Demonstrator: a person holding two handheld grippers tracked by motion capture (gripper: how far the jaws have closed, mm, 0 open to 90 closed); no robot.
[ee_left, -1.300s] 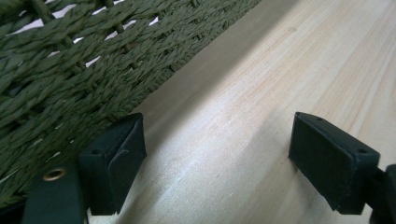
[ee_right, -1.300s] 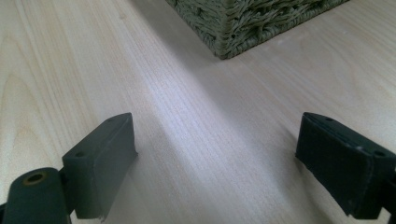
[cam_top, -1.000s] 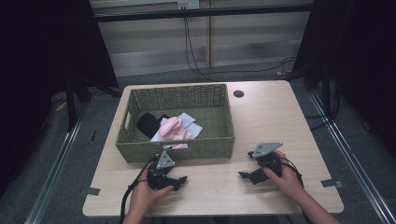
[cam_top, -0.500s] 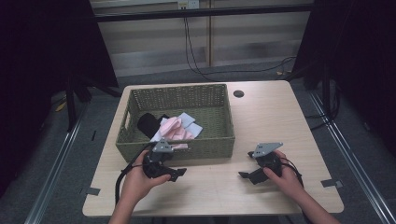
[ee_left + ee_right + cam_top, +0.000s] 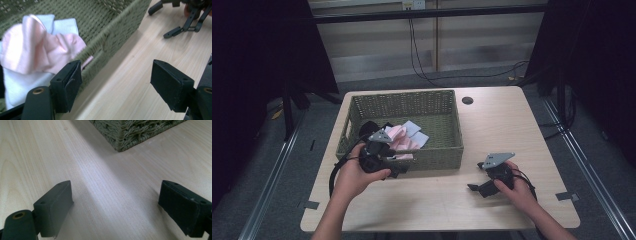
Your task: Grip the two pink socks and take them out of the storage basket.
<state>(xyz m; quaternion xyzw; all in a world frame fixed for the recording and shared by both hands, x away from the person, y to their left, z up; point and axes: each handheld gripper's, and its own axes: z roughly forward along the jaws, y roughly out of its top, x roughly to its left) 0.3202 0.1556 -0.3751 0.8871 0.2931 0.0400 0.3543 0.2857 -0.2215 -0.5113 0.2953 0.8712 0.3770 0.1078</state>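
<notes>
**Left gripper climbs to the basket's near wall; right one rests on the counter**

The counter point(image 5: 492, 130) spans the middle of the high view, pale wood, with the woven green basket point(image 5: 432, 102) on its upper-left part. Inside the basket, toward its lower left, lies a heap of cloth: a pink garment point(image 5: 398, 139) on top, a pale blue-white piece point(image 5: 416, 135) beside it, and something black point(image 5: 368, 127) at the heap's left.

Over the last second the left gripper point(image 5: 398, 169) has risen from the bare counter at the lower left of the frame and travelled up to the basket's near wall, where it now hangs just at the rim. In the left gripper view its fingers point(image 5: 67, 87) stand wide apart, one over the basket's inside and the other over the counter outside, so they straddle the wall; the pink garment point(image 5: 37, 55) lies just beyond the inner one, untouched.

The right gripper point(image 5: 477, 189) has not moved. It sits at the lower right of the frame, resting low on the counter, its fingers point(image 5: 53, 205) spread with nothing between them and a basket corner ahead.

I judge this the approach to a first pick: the left gripper must still shift inward and drop onto the pink garment before closing.
</notes>
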